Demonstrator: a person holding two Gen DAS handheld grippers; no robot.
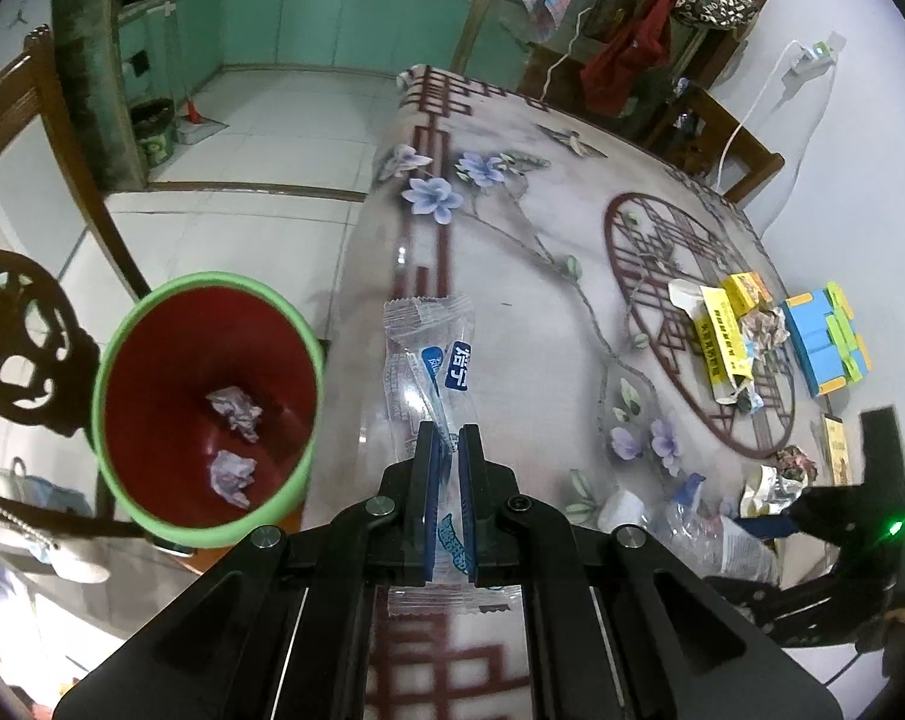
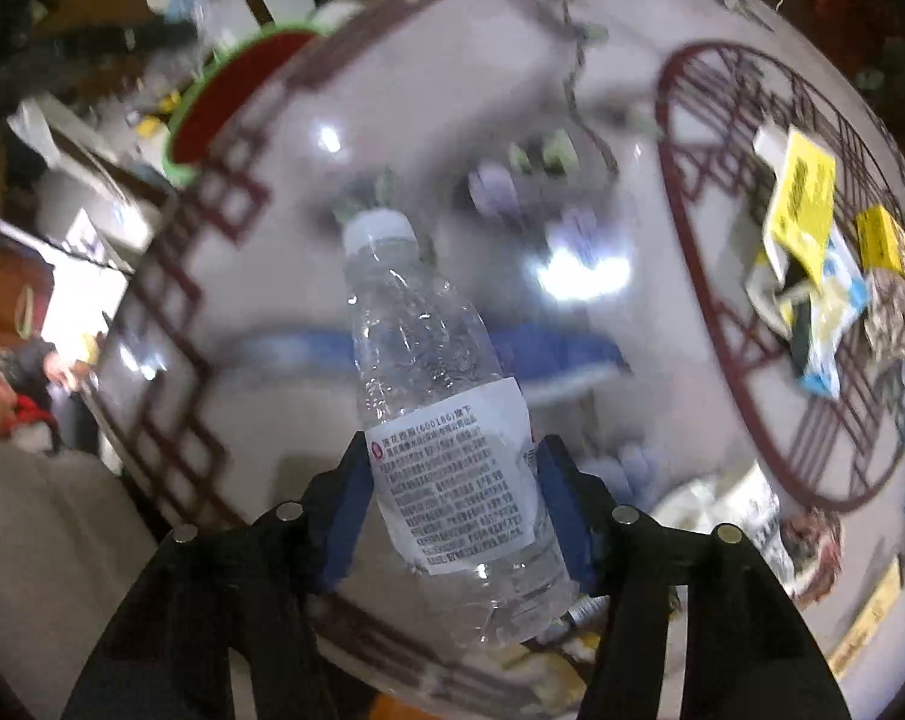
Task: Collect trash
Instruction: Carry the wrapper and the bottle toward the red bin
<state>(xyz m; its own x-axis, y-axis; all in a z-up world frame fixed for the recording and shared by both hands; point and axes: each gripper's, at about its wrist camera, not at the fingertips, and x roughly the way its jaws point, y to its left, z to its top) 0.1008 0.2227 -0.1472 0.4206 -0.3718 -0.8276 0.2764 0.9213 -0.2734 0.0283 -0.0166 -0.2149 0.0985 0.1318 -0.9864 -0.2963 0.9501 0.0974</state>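
Clear plastic wrapper (image 1: pixel 429 360) with blue print is clamped between the left gripper (image 1: pixel 446 438) pads, jaws fully closed on it; wrapper hangs out past the tips above the table (image 1: pixel 512 276) edge. Bin (image 1: pixel 206 408), green rim, red inside, sits just beside the table on the left, two crumpled paper balls (image 1: pixel 233 441) at its bottom. Right gripper (image 2: pixel 452 456) points down at the table, blue pads (image 2: pixel 563 498) on both sides of a clear water bottle (image 2: pixel 434 384) at its white label, pressing it; white cap points away from the gripper. Right view is blurred. Remaining trash on the flowered tablecloth: yellow cartons (image 1: pixel 722 330) and crumpled paper (image 1: pixel 764 327) near the round lattice print, blue-green boxes (image 1: pixel 827 339) beside them, more crumpled bits (image 1: pixel 776 483) near the right gripper
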